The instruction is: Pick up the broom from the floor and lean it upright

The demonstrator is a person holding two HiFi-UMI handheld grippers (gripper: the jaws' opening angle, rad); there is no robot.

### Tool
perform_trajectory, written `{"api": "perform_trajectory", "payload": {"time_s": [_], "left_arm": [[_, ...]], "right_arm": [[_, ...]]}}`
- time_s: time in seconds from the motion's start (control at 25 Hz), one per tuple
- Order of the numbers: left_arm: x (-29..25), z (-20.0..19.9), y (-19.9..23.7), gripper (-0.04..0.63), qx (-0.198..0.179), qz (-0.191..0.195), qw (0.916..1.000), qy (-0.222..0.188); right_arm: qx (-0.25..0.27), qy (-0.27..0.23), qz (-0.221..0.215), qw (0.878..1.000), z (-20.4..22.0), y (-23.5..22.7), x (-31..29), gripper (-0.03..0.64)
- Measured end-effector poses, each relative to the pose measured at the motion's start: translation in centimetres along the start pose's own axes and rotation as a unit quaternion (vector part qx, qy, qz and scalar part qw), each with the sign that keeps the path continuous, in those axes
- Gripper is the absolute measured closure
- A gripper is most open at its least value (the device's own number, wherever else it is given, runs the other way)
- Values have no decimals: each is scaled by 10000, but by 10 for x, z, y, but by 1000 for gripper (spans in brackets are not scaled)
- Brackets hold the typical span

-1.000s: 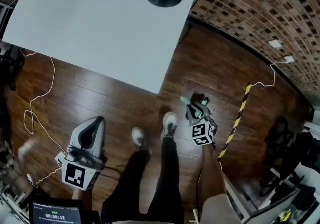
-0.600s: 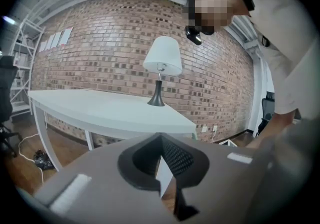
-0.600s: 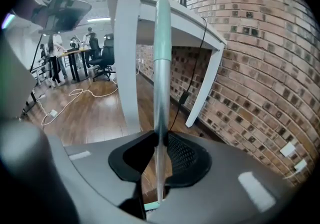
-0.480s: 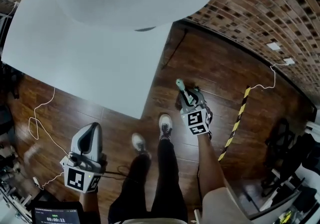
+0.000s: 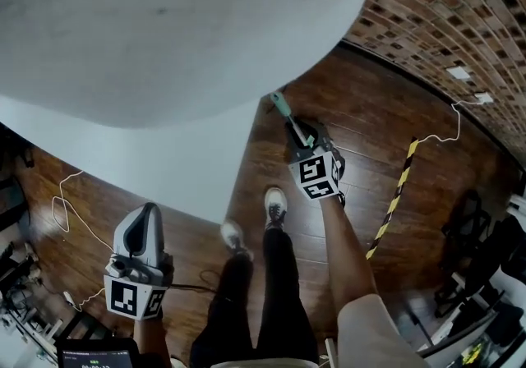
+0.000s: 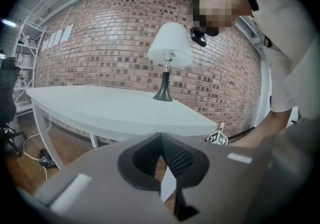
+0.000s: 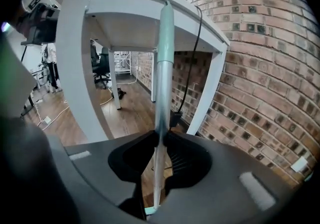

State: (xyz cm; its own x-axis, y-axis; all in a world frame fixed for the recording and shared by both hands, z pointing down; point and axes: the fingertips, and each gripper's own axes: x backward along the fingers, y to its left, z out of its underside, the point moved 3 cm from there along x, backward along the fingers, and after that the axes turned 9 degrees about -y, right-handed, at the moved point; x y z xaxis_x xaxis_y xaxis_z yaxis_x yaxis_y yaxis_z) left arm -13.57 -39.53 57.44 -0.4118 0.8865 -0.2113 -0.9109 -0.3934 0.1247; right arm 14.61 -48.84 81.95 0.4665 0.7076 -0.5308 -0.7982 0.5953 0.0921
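Wood covers the floor (image 5: 394,112), dark brown and shiny, and a brick wall (image 5: 460,13) runs across the upper right of the head view. A big white table (image 5: 164,161) fills the upper left, and a lamp (image 6: 167,55) with a pale shade stands on it. A yellow and black strip (image 5: 394,194) lies on the floor at the right. A thin white cord (image 5: 66,210) curls on the floor at the left. The person's two shoes (image 5: 275,204) stand on the floor in the middle. The right gripper (image 7: 161,140) is clenched on the broom handle (image 7: 162,78), with its pads pressing on the pole from both sides. The pole is thin, silver and pale green. In the right gripper view it runs almost straight up the middle of the frame, from the jaws at the bottom to the table's edge at the top. I cannot tell if it touches the table there. In the head view its green end sticks out of the gripper and points to the upper left. The brush end does not show. The left gripper (image 6: 161,138) is at the lower left of the head view, well apart from the broom. Its jaws are closed together at the tips with nothing held.
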Motion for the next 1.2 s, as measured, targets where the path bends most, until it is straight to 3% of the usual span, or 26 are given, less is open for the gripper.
{"api": "perform_trajectory", "payload": {"time_s": [0.52, 0.96, 1.08, 1.2], "left_arm": [[-14, 11, -17, 594, -213, -48, 9992, 342], [-5, 8, -21, 594, -65, -136, 9997, 194], [0, 10, -16, 594, -118, -218, 9993, 262], [-5, 3, -19, 594, -8, -175, 9998, 60]], "right_arm": [[-30, -245, 84, 9997, -20, -22, -23, 525], [411, -132, -11, 9991, -21, -12, -38, 503], [399, -148, -15, 9991, -23, -12, -41, 485], [344, -151, -21, 9993, -22, -15, -42, 461]]}}
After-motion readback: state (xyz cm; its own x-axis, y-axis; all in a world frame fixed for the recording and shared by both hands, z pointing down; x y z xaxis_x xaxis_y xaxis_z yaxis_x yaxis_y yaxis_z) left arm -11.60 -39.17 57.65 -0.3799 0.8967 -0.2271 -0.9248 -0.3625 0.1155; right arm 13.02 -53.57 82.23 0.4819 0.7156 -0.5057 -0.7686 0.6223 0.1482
